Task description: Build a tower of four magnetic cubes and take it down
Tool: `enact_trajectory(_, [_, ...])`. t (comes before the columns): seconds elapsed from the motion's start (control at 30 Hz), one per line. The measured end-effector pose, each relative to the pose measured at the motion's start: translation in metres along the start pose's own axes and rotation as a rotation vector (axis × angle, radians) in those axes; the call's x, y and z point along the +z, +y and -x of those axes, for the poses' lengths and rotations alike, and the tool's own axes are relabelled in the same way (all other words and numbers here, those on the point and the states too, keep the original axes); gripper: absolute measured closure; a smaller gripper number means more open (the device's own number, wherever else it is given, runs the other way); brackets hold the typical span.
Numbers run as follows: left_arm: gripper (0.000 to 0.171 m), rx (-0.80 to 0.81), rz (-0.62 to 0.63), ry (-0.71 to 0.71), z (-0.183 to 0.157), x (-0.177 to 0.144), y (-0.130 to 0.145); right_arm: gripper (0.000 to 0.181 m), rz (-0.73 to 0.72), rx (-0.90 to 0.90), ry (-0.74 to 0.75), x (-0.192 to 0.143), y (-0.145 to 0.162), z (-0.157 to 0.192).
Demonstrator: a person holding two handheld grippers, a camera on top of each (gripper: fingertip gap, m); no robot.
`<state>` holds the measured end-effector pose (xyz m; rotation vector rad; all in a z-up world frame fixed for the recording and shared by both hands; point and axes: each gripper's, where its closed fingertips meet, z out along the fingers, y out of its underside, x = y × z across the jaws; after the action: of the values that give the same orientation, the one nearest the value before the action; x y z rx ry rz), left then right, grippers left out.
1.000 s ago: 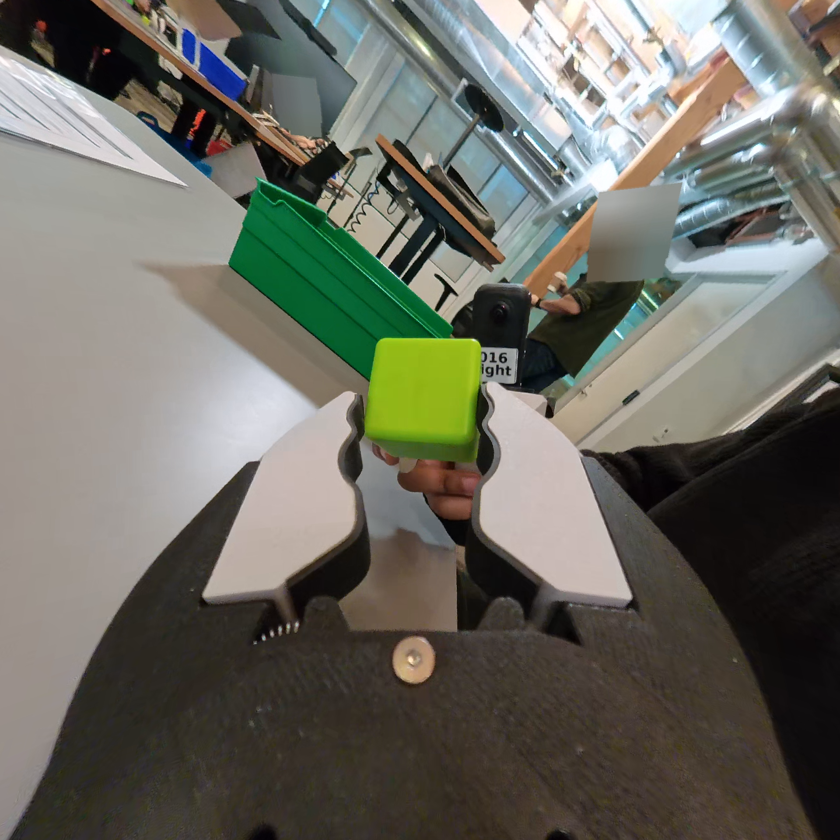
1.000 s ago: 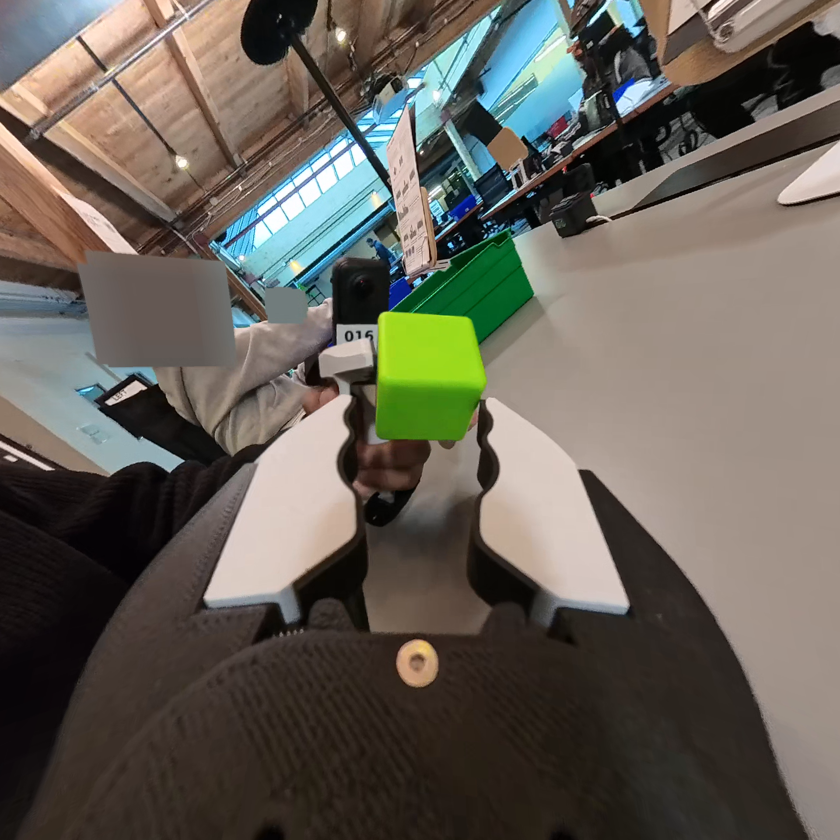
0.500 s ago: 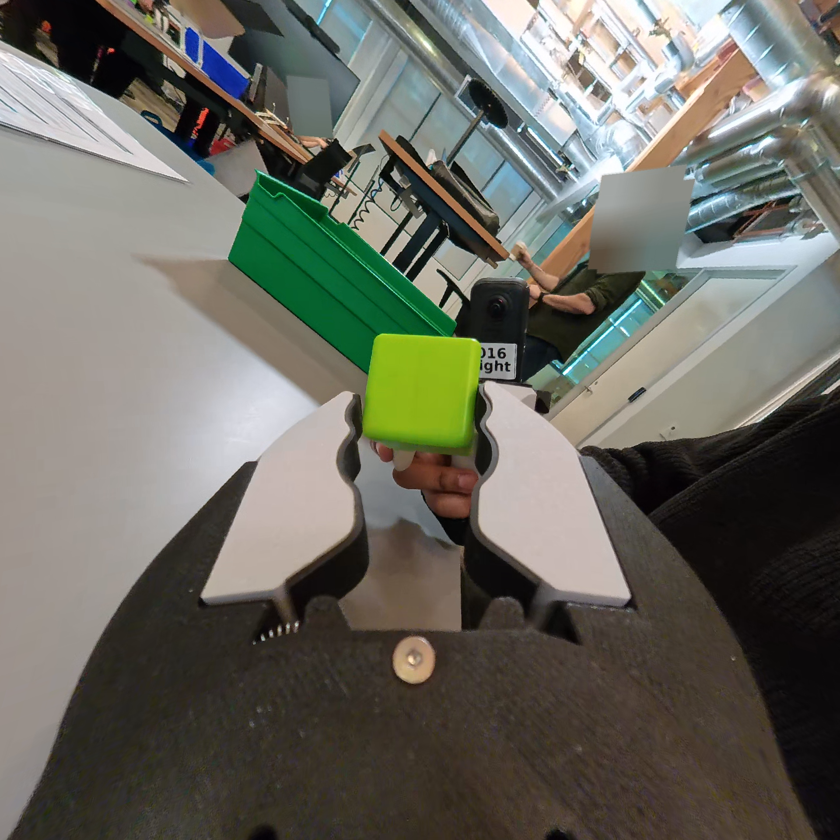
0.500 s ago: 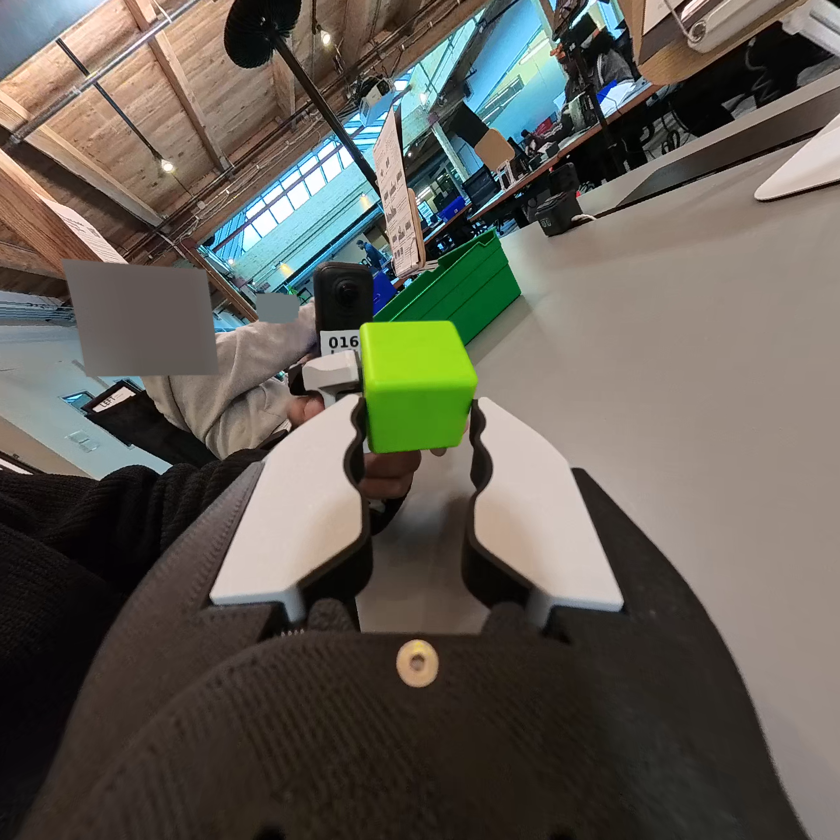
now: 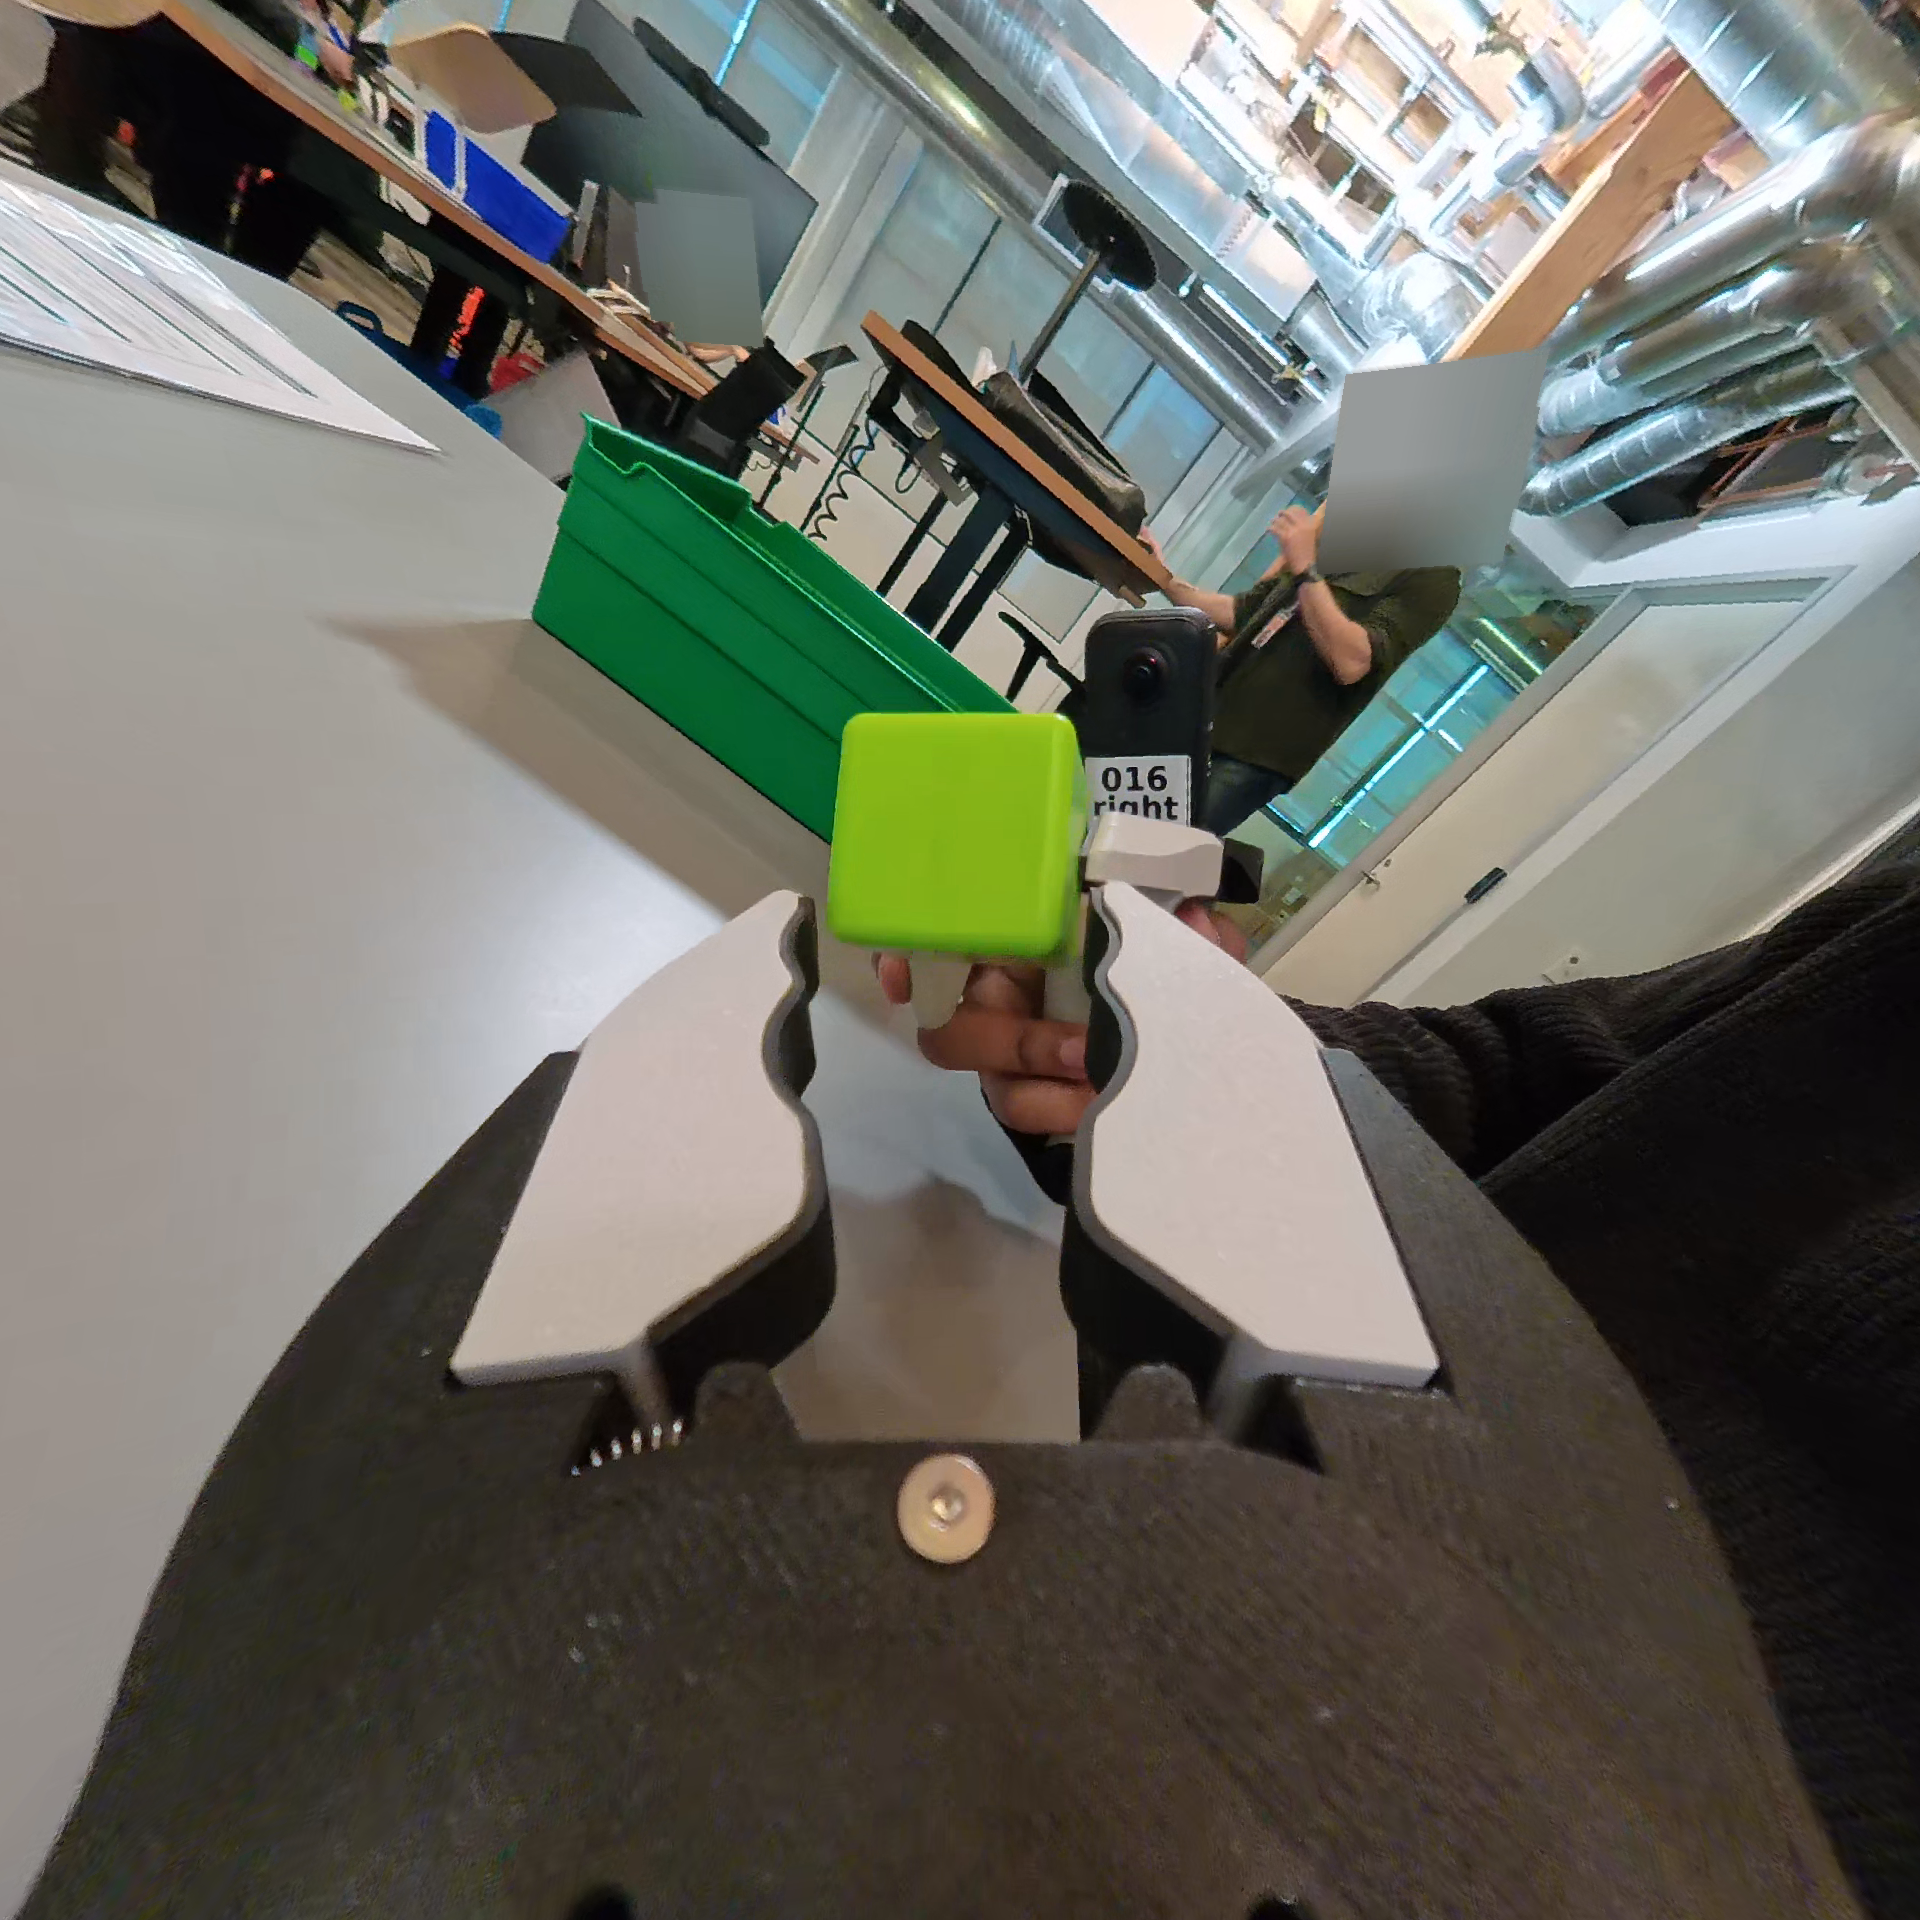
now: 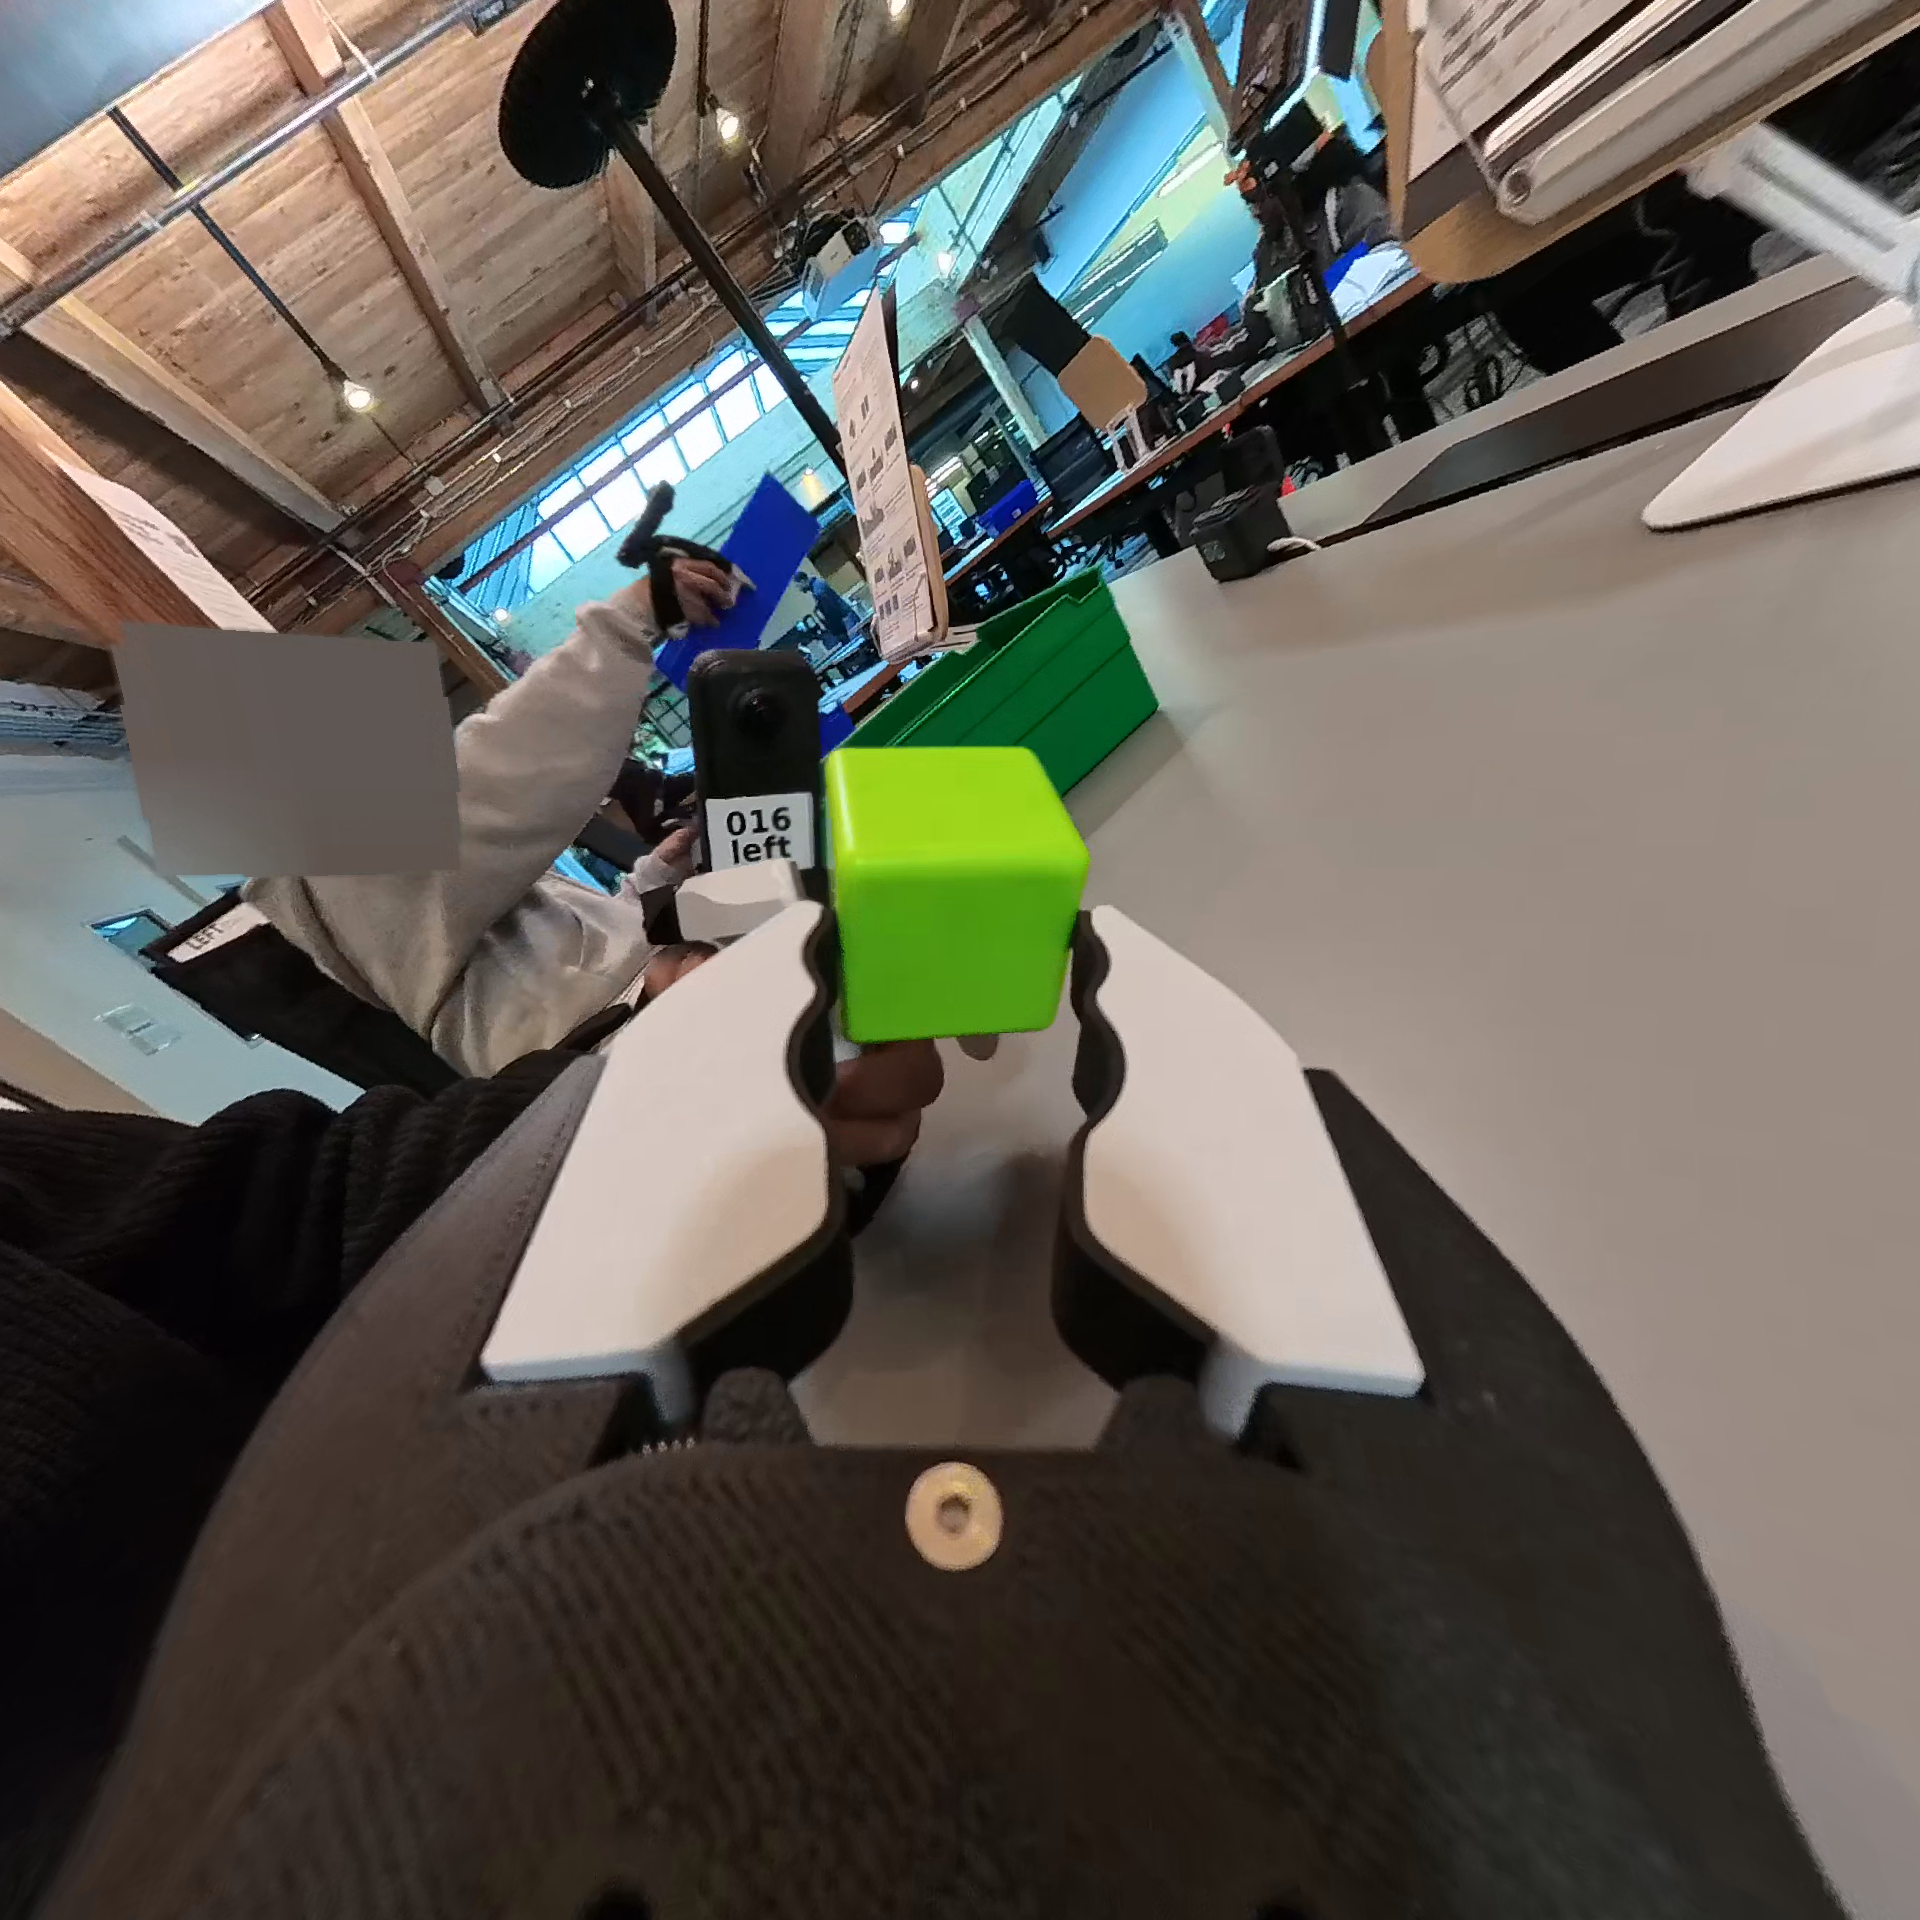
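A lime green cube sits between the fingertips of my right gripper, which is shut on it and holds it in the air above the grey table. My left gripper faces it from the other side. Its jaws stand about one cube width apart, and the same cube sits at and just past their tips, so they no longer clamp it. One finger of the right gripper shows beside the cube in the left wrist view. One finger of the left gripper shows in the right wrist view. No other cubes are in view.
A green plastic bin stands on the table beyond the cube and also shows in the right wrist view. A paper sheet lies at the far left. A white monitor foot and a small black device are at the far right. People stand in the background.
My right gripper has closed onto the green cube. The cube has slid up and outward from my left gripper's tips and keeps its place in the right gripper.
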<state>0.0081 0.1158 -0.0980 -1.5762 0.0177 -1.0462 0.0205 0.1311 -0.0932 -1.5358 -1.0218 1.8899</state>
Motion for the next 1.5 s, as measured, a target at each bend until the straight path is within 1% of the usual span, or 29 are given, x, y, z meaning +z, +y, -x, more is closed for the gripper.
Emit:
enact_trajectory(0.1, [0.113,0.004,-0.004,-0.038,0.006,-0.003,-0.004,0.137,-0.01,-0.018,0.035,-0.004,-0.005,-0.007])
enact_trajectory(0.27, [0.111,0.006,-0.019,-0.091,0.016,-0.007,-0.008,0.137,-0.011,-0.067,0.096,-0.01,-0.012,-0.018])
enact_trajectory(0.4, [0.111,0.006,-0.027,-0.153,0.027,-0.011,-0.009,0.137,0.011,-0.116,0.112,-0.012,-0.014,-0.023])
enact_trajectory(0.57, [0.111,0.042,0.008,-0.249,0.038,-0.021,-0.003,0.137,0.052,-0.198,0.131,-0.01,-0.019,-0.033])
enact_trajectory(0.67, [0.111,0.075,0.024,-0.296,0.036,-0.035,0.003,0.137,0.104,-0.263,0.132,0.002,-0.02,-0.041])
enact_trajectory(0.83, [0.111,0.129,0.005,-0.384,0.027,-0.067,0.003,0.137,0.233,-0.4,0.128,0.03,-0.01,-0.061])
enact_trajectory(0.97, [0.112,0.147,-0.01,-0.449,0.021,-0.094,0.008,0.137,0.335,-0.488,0.081,0.05,-0.004,-0.077])
enact_trajectory(1.1, [0.113,0.152,-0.036,-0.499,0.013,-0.121,0.011,0.137,0.415,-0.522,0.045,0.063,-0.002,-0.087])
enact_trajectory(1.2, [0.114,0.149,-0.073,-0.529,0.007,-0.138,0.01,0.137,0.498,-0.605,0.061,0.069,0.006,-0.1])
enact_trajectory(1.33, [0.115,0.156,-0.109,-0.563,0.004,-0.153,0.005,0.137,0.486,-0.609,0.051,0.078,0.002,-0.101])
enact_trajectory(1.5, [0.115,0.144,-0.111,-0.573,0.007,-0.157,0.006,0.137,0.494,-0.597,0.04,0.08,0.006,-0.101])
